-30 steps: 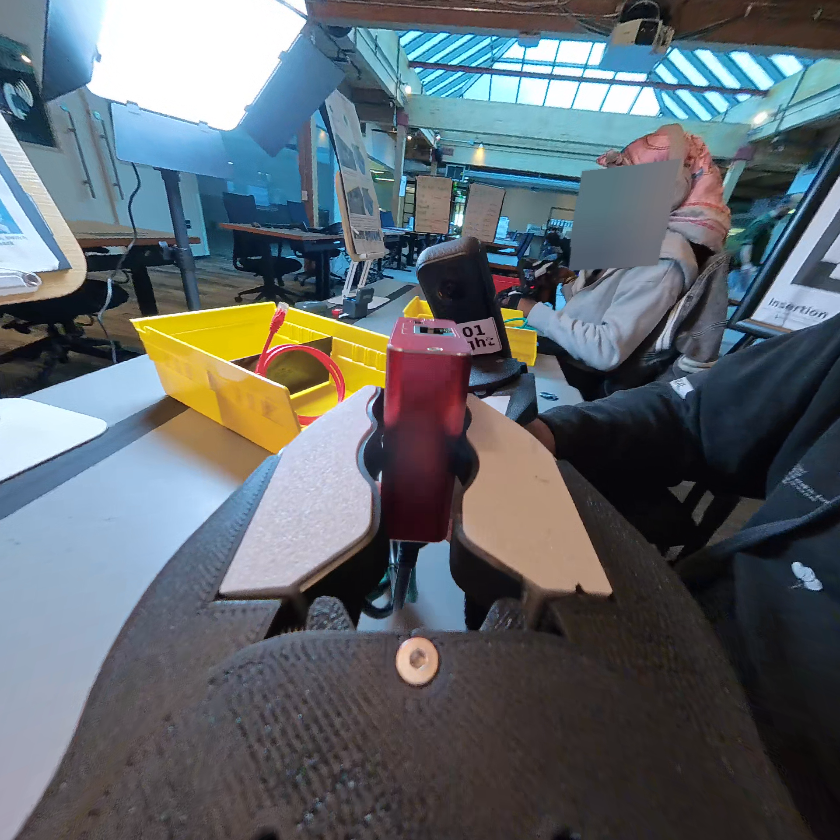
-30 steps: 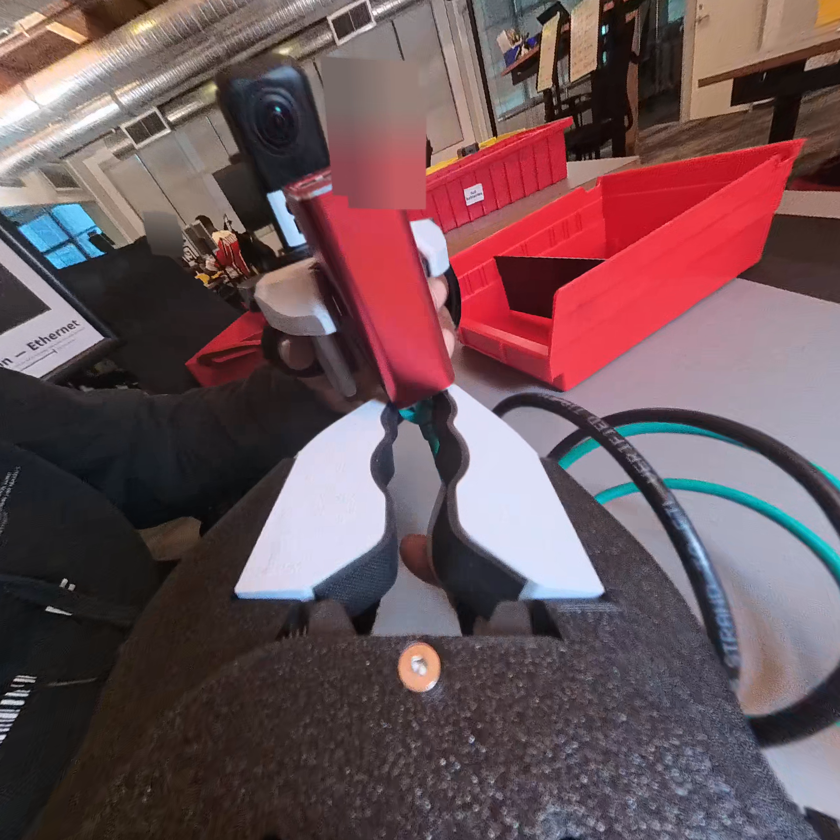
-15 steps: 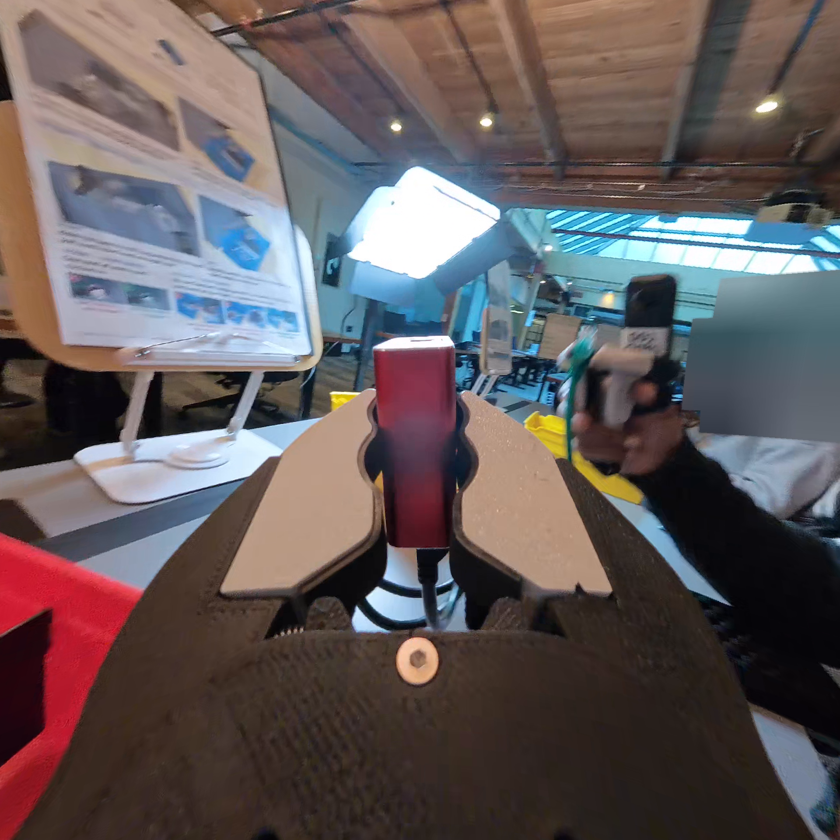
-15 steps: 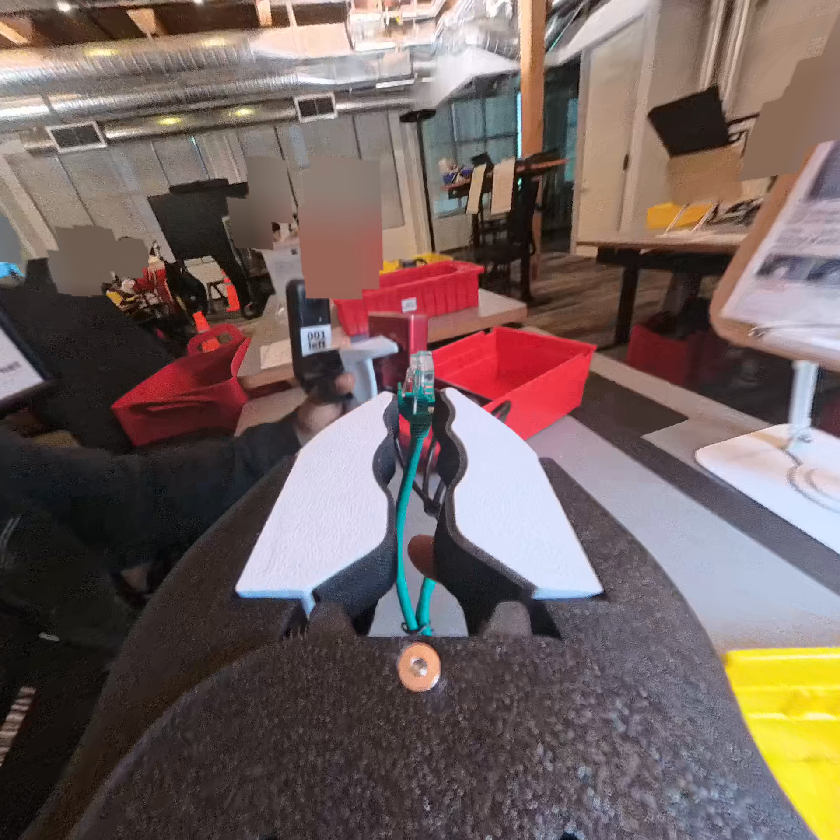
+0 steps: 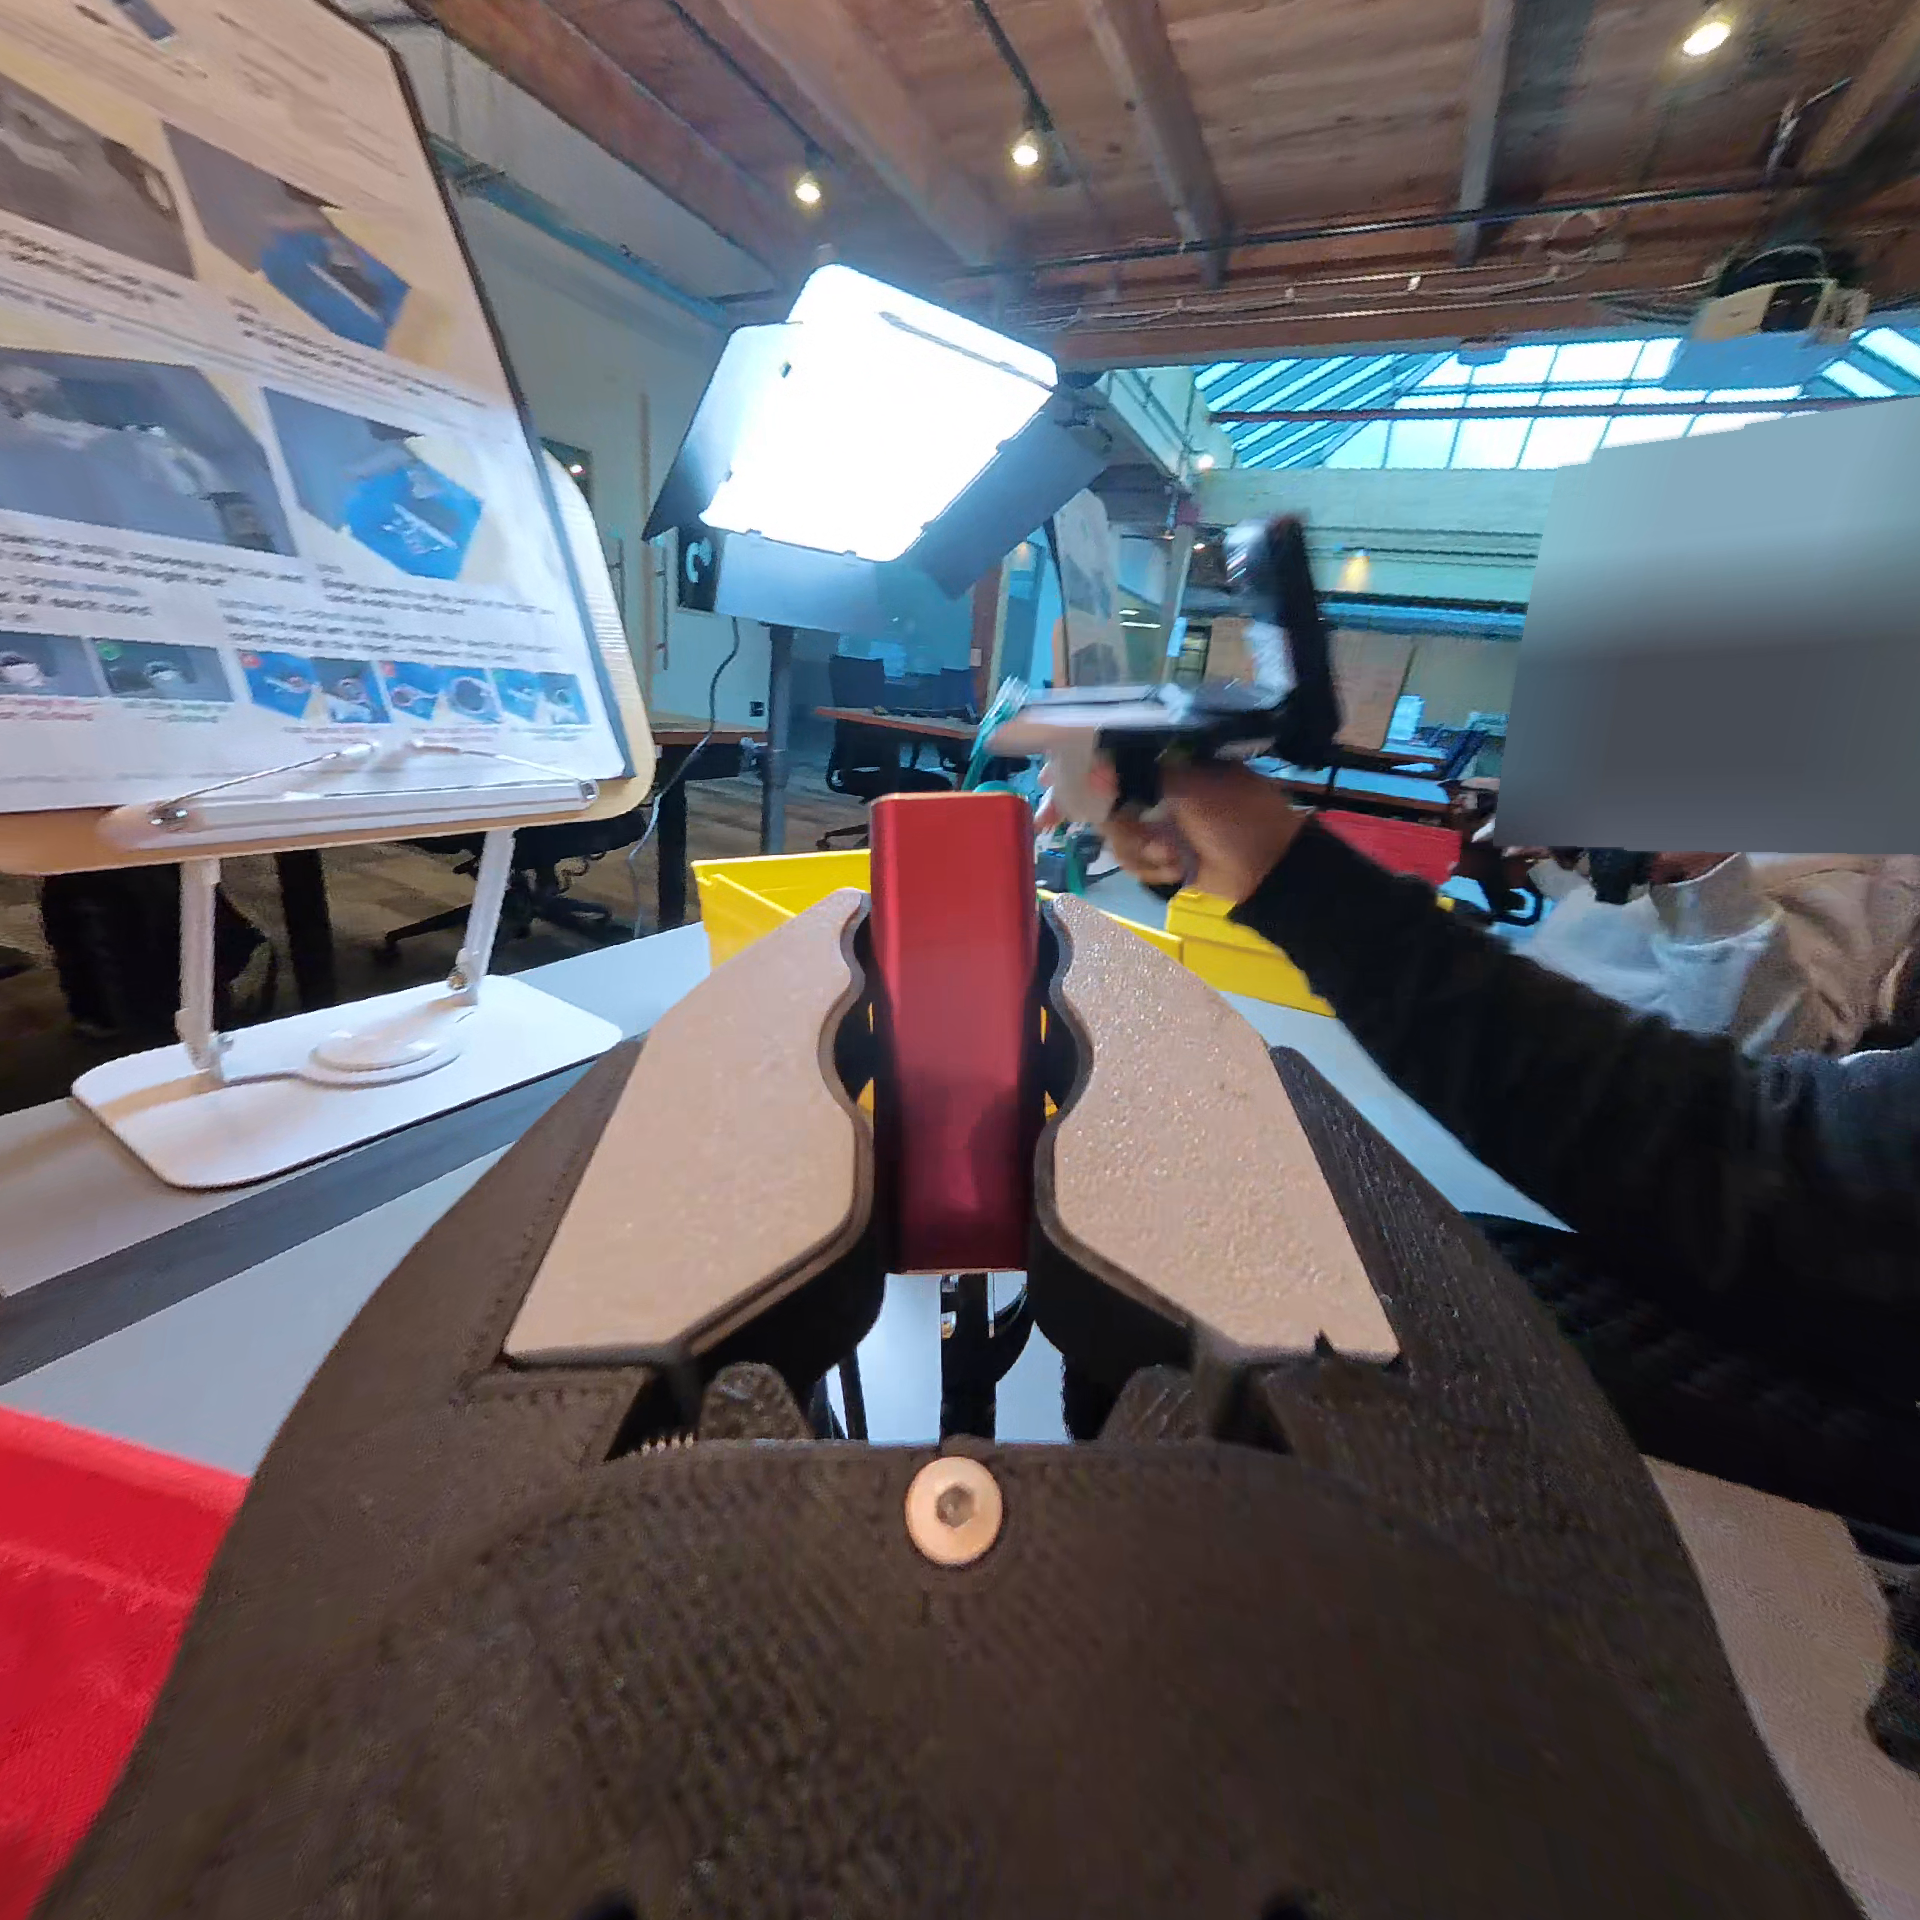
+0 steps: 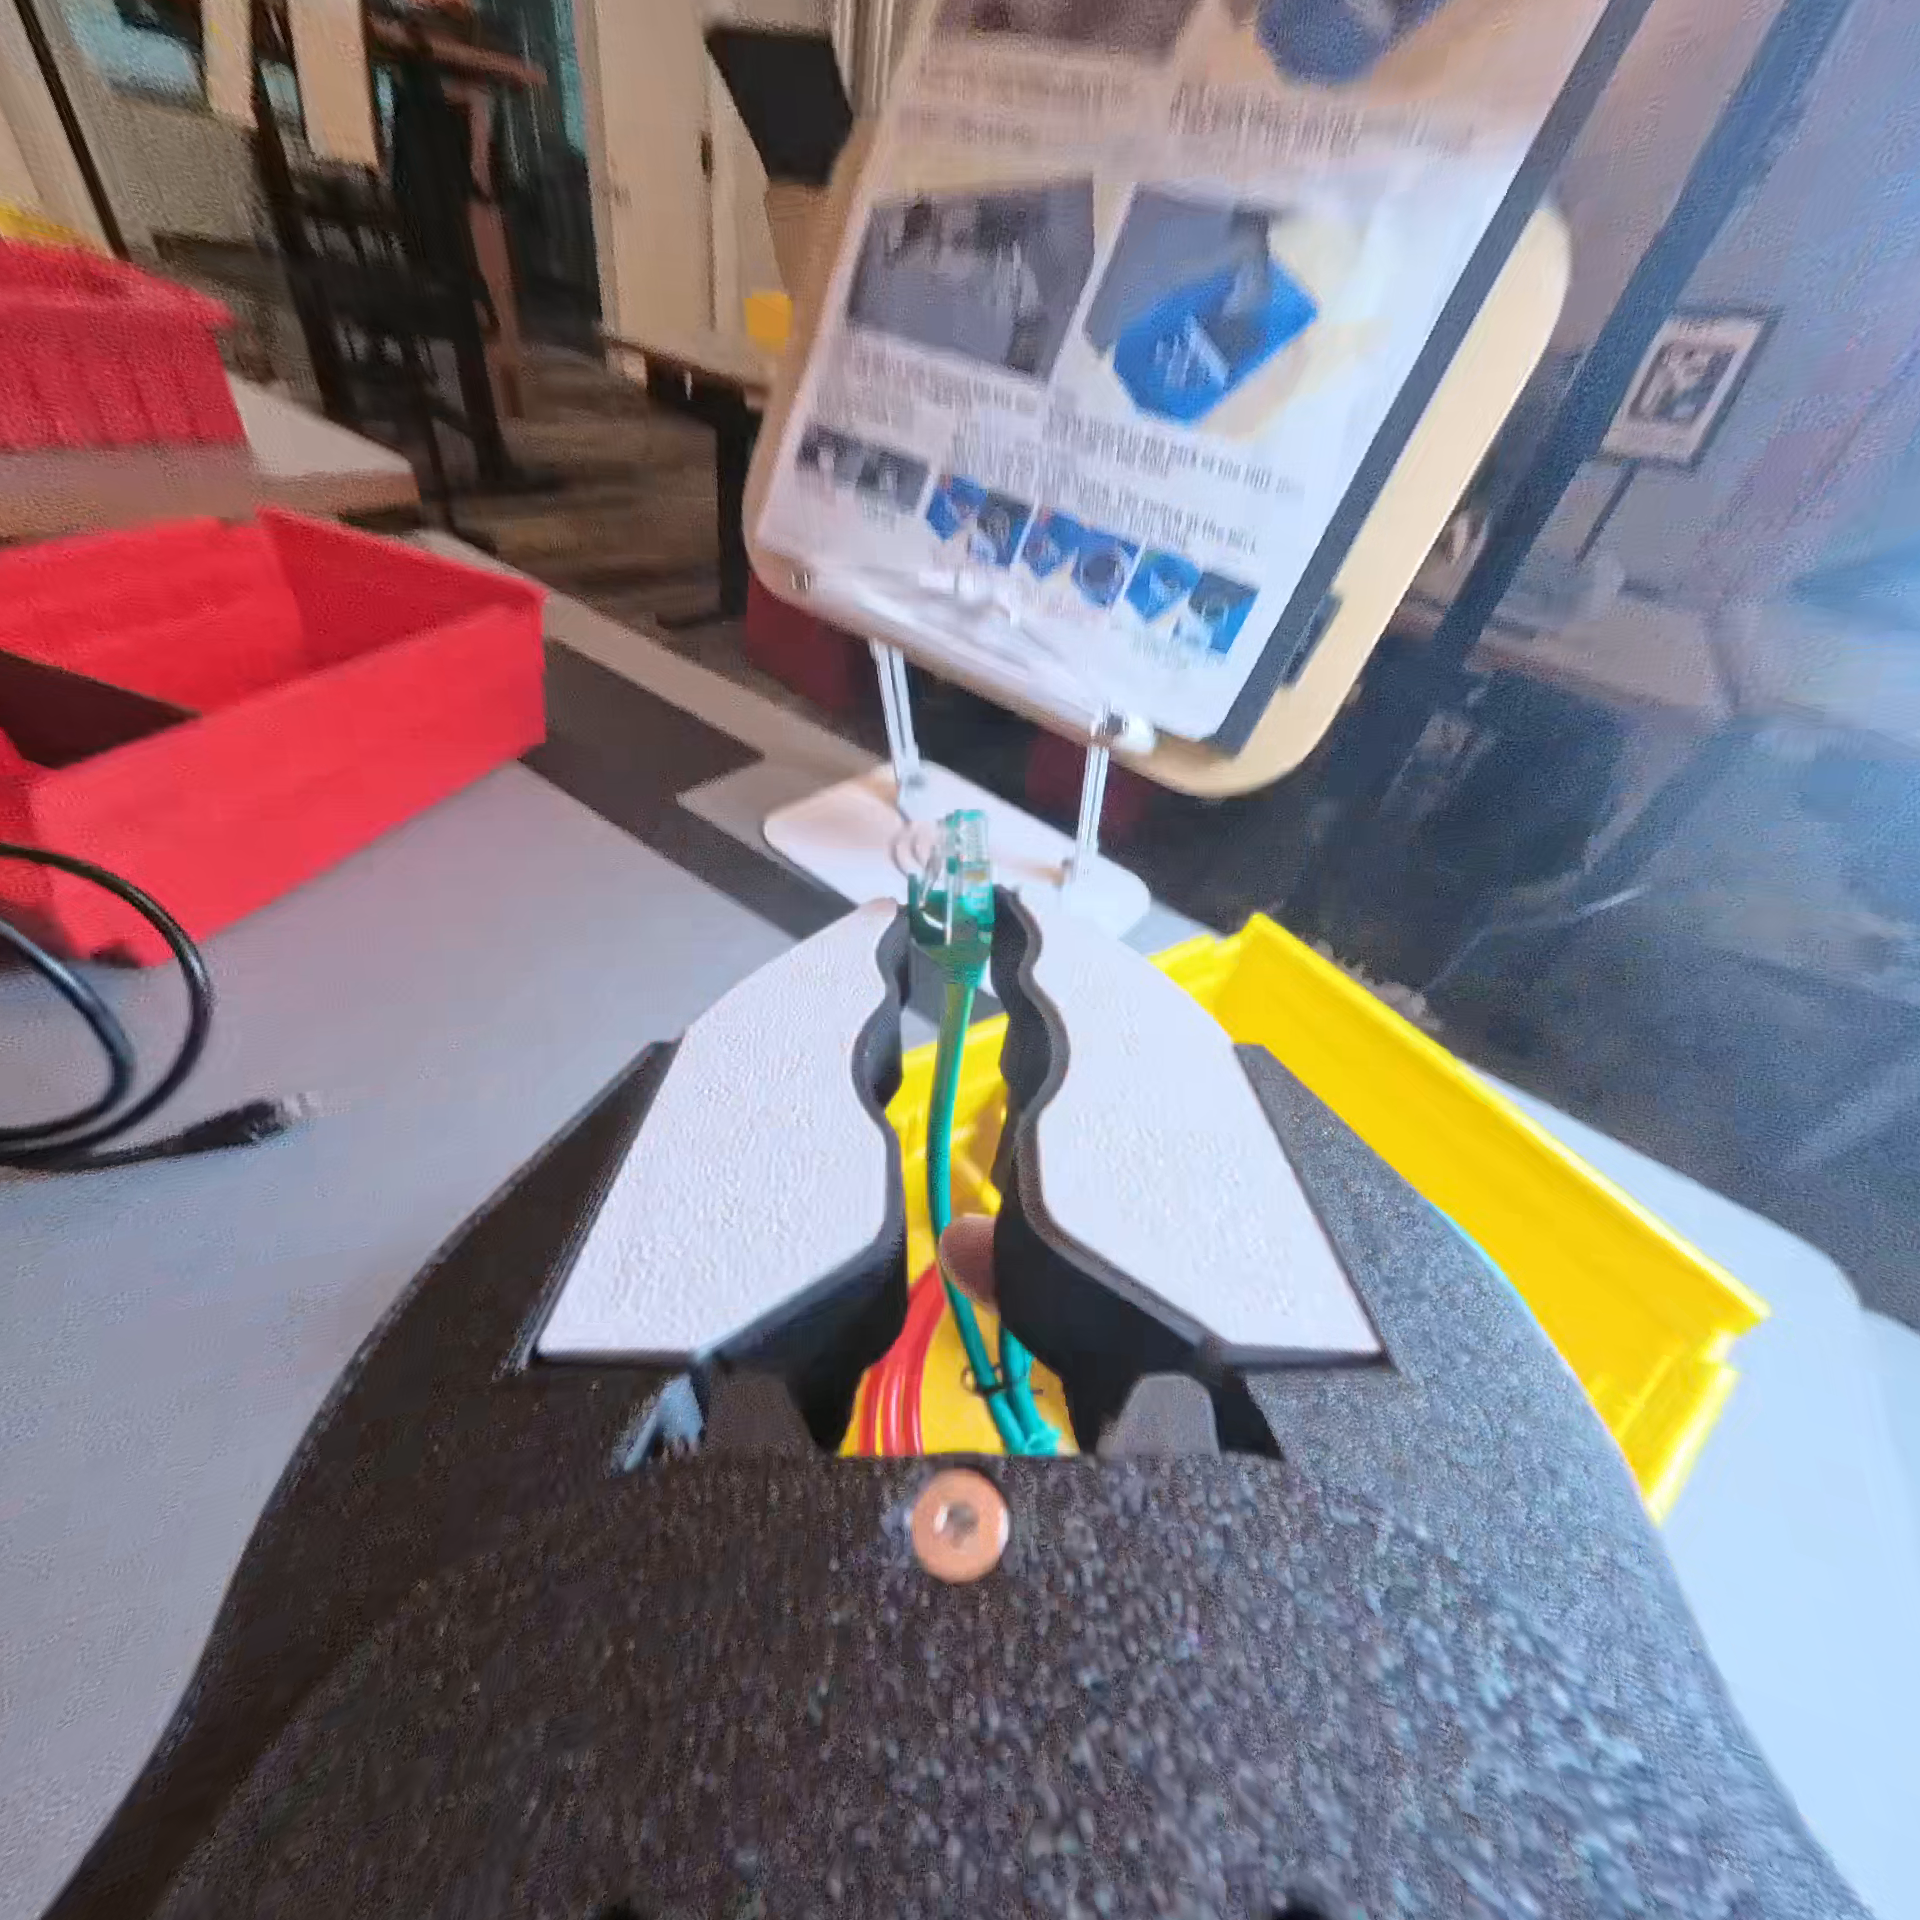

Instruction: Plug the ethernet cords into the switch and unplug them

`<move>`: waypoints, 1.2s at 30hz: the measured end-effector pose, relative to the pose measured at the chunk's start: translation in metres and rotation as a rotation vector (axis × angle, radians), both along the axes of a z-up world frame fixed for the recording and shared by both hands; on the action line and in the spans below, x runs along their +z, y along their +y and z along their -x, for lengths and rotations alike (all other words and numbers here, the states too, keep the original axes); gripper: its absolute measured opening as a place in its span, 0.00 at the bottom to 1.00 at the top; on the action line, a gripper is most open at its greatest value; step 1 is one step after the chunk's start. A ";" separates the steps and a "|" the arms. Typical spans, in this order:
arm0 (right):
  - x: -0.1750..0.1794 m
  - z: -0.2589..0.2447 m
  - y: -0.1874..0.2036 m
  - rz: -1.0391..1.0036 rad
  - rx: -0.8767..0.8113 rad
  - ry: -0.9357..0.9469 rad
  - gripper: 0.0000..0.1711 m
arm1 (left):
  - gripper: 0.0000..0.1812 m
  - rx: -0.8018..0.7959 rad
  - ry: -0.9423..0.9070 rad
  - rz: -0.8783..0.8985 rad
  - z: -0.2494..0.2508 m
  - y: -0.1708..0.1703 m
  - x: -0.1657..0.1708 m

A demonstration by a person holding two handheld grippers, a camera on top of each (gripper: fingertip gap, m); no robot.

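Note:
My left gripper (image 5: 951, 914) is shut on the red switch (image 5: 951, 1039) and holds it upright above the table. A black cord hangs from its lower end. My right gripper (image 6: 951, 914) is shut on the green ethernet cord (image 6: 954, 935). Its clear plug sticks out past the fingertips and its cable trails down between the fingers. The right gripper also shows in the left wrist view (image 5: 1049, 717), held in a hand above and to the right of the switch, apart from it. Red cords (image 6: 899, 1382) lie in the yellow bin under the right gripper.
A yellow bin (image 6: 1455, 1143) sits below the right gripper, and also shows in the left wrist view (image 5: 769, 894). A red bin (image 6: 312, 665) stands at the left. A black cord (image 6: 125, 1039) loops on the grey table. An instruction board on a white stand (image 5: 260, 520) stands behind. A person sits at the right. The grippers' ends are close to 30 centimetres from one another.
The green plug has come out of the switch. My right gripper has swung away over the yellow bin. My left gripper has turned with the switch toward the instruction board.

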State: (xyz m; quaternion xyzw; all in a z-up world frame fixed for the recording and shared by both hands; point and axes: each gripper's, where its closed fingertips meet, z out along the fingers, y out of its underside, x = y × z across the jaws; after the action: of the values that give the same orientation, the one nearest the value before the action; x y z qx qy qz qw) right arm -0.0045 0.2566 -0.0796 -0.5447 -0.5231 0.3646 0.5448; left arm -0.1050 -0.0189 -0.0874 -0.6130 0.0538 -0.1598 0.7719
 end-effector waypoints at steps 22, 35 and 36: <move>-0.048 0.047 -0.285 0.396 0.907 -0.010 0.27 | 0.16 -0.226 -0.164 -0.063 -0.038 0.000 0.012; -0.072 0.012 -0.263 -0.069 0.753 -0.464 0.14 | 0.17 -0.346 0.275 0.295 -0.082 0.012 -0.060; -0.074 0.011 -0.262 -0.089 0.743 -0.484 0.14 | 0.16 -0.331 0.317 0.300 -0.084 0.013 -0.063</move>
State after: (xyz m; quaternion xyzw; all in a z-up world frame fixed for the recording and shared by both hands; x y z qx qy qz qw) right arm -0.0155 -0.0054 -0.1536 -0.3654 -0.8110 0.3748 0.2614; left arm -0.0208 -0.0063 -0.1500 -0.7206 0.2490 -0.1922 0.6179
